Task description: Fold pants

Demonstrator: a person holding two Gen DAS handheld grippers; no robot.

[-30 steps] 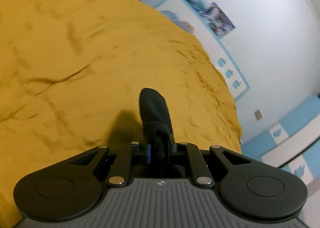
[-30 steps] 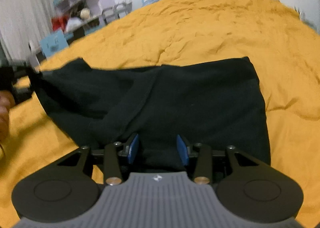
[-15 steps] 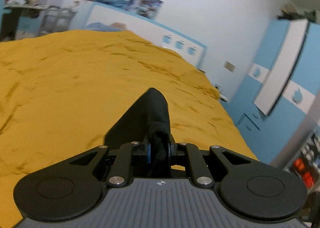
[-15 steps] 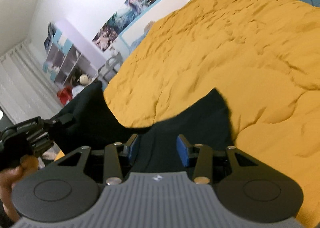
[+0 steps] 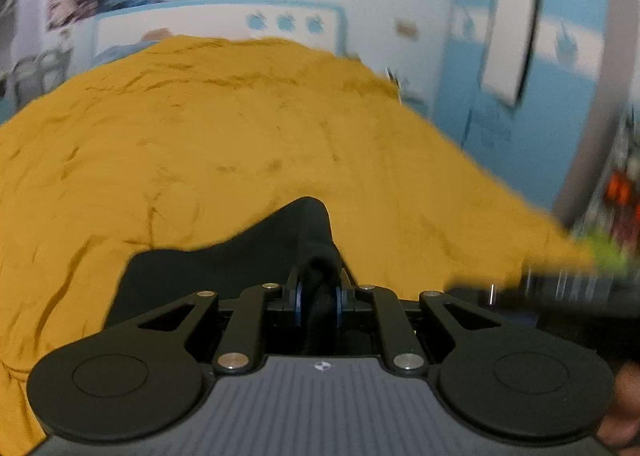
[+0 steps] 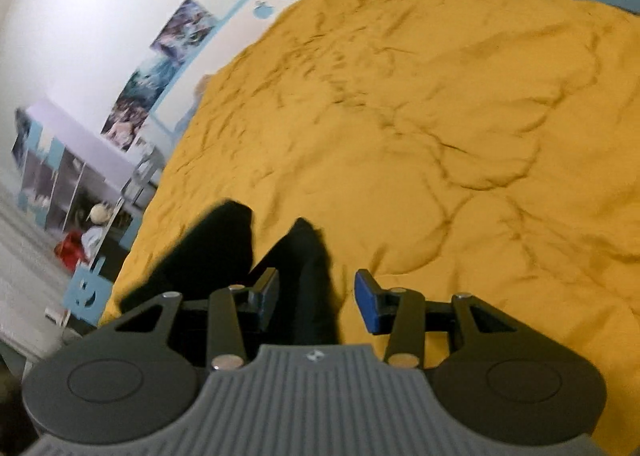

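The black pants lie bunched on the yellow bedspread. My left gripper is shut on a thick roll of their fabric, which sticks out forward past the pads. In the right wrist view, a narrow fold of the pants runs between the blue pads of my right gripper, which stands open. A strip of bedspread shows between the fabric and the right-hand pad. A second dark lobe of the pants lies to the left of it.
The bedspread stretches far ahead and right. A white headboard with blue apples backs the bed. A blue and white wardrobe stands right; shelves stand left. A blurred dark tool and a hand are close on my left gripper's right.
My left gripper has swung across the bed with the pants' corner and rolled level. The right gripper has rolled and shifted. The pants, spread wide before it, are now gathered narrow.
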